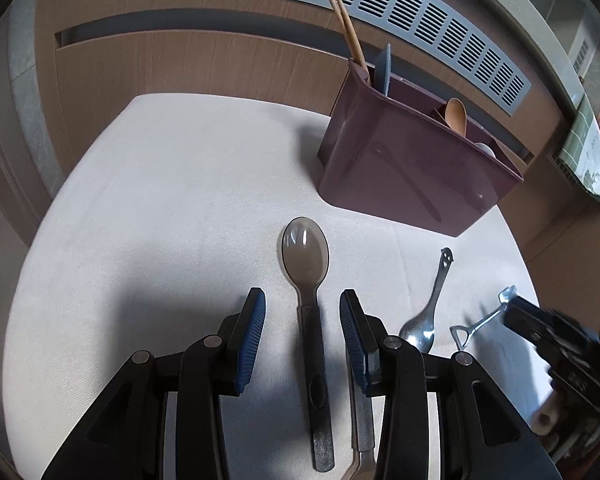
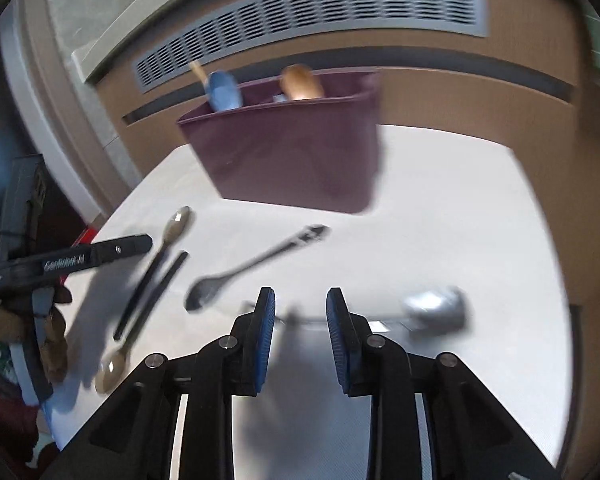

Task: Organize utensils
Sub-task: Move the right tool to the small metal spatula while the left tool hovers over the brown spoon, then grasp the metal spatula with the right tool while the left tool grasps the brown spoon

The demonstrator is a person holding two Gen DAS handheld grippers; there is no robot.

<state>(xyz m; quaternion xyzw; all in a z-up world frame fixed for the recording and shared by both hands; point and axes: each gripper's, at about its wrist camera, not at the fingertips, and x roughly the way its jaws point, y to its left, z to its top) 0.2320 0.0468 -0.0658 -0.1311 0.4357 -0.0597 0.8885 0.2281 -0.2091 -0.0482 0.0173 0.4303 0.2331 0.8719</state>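
Left wrist view: the left gripper (image 1: 302, 314) hangs over a white table (image 1: 160, 200) with its fingers (image 1: 256, 320) spread wide. A smoky translucent spoon (image 1: 306, 264) lies on the table between them, bowl pointing away, handle running back under the gripper; neither pad touches it. A second slim handle (image 1: 363, 420) lies just beside it, partly hidden by the right-hand finger. To the right lie a steel spoon (image 1: 424, 328) and a small metal opener (image 1: 478, 326), near each other but apart. At the far side of the table stands a maroon utensil holder (image 1: 400, 168), upright, holding wooden chopsticks (image 1: 350, 36) and a blue utensil (image 1: 385, 70) at its left end and a wooden spoon (image 1: 456, 116) further right. Which compartment each occupies cannot be told.

Right wrist view: blurred. The right gripper (image 2: 301, 312) has its fingers (image 2: 266, 320) part open over the table, gripping nothing. A thin metal piece crosses the gap beyond the tips; contact cannot be told. A silvery object (image 2: 436, 306) lies to the right, too smeared to identify. The left gripper appears at the left edge, held in a hand (image 2: 40, 332).
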